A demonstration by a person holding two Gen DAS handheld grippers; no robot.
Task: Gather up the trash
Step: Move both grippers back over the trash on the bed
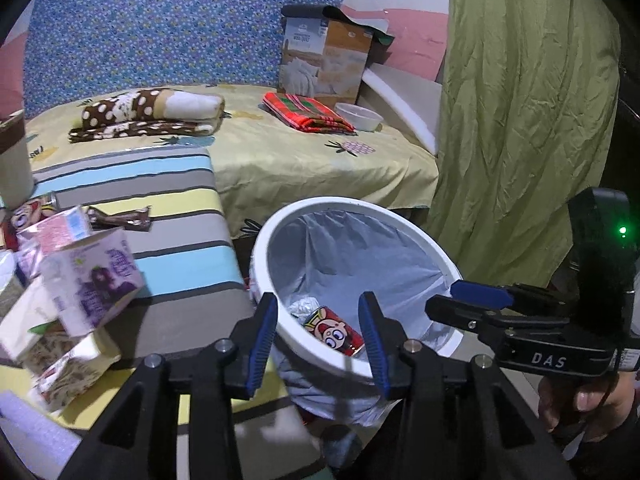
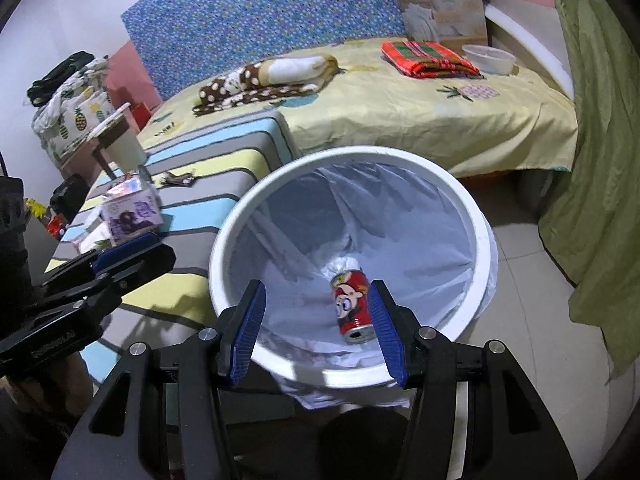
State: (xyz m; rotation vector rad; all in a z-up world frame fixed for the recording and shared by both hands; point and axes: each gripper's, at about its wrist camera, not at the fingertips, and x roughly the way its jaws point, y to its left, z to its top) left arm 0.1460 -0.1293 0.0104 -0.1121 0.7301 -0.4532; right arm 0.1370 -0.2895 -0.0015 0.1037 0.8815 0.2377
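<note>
Trash left: purple-and-white drink carton (image 1: 94, 280) on the striped tabletop (image 1: 180, 236), left of the white lined round bin (image 1: 362, 216). Left claw (image 1: 318, 338) is nearer; right claw (image 2: 316, 330) over bin. Both spread, empty. Red cartoon can (image 2: 352, 306) lies in bin.

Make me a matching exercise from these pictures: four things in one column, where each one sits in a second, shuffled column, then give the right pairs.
Things
1. red can
2. purple carton
3. white bowl
4. spotted brown blanket

Places
A. on the striped cushion
B. on the yellow bedsheet, in front of the blue headboard
C. inside the white bin
D. on the bed beside the red plaid cloth

Pairs: 1-C, 2-A, 3-D, 4-B
</note>
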